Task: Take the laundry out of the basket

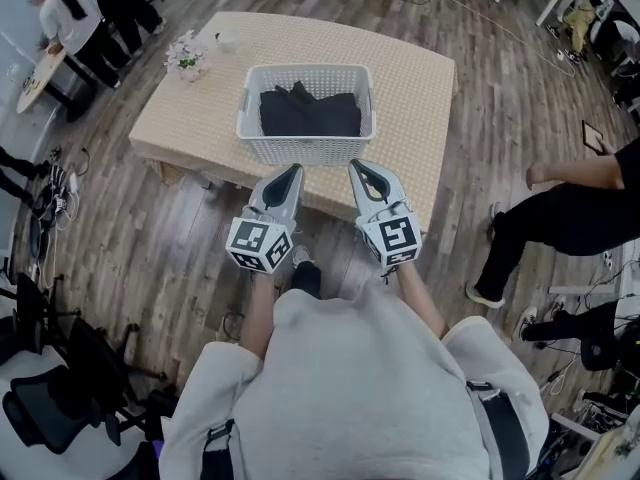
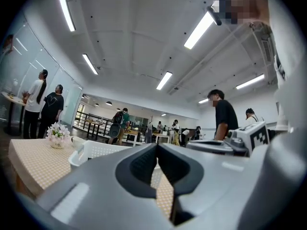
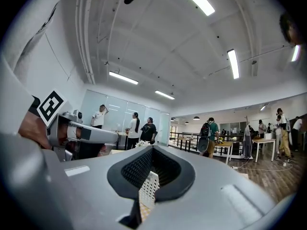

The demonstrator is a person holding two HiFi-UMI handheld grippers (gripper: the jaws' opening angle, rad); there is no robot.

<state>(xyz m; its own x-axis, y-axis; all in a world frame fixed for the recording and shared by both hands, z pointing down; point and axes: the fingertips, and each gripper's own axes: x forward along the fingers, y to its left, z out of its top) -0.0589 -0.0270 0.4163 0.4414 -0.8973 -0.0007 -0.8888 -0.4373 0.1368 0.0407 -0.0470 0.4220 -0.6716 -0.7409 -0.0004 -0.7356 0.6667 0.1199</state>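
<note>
A white slatted laundry basket (image 1: 305,148) stands on the beige checked table (image 1: 420,83), with dark clothes (image 1: 310,110) piled inside. Both grippers hover side by side just short of the table's front edge, below the basket. My left gripper (image 1: 291,172) is shut with nothing in it, and so is my right gripper (image 1: 357,167). In the left gripper view the jaws (image 2: 157,148) meet, with the basket's rim (image 2: 93,151) beyond them to the left. The right gripper view shows closed jaws (image 3: 152,150) and a strip of basket wall (image 3: 148,189) beneath them.
A small pot of flowers (image 1: 187,56) and a cup (image 1: 228,39) sit at the table's far left corner. A seated person's legs (image 1: 545,218) are to the right, other people stand at the far left, and a black office chair (image 1: 45,403) is at the lower left.
</note>
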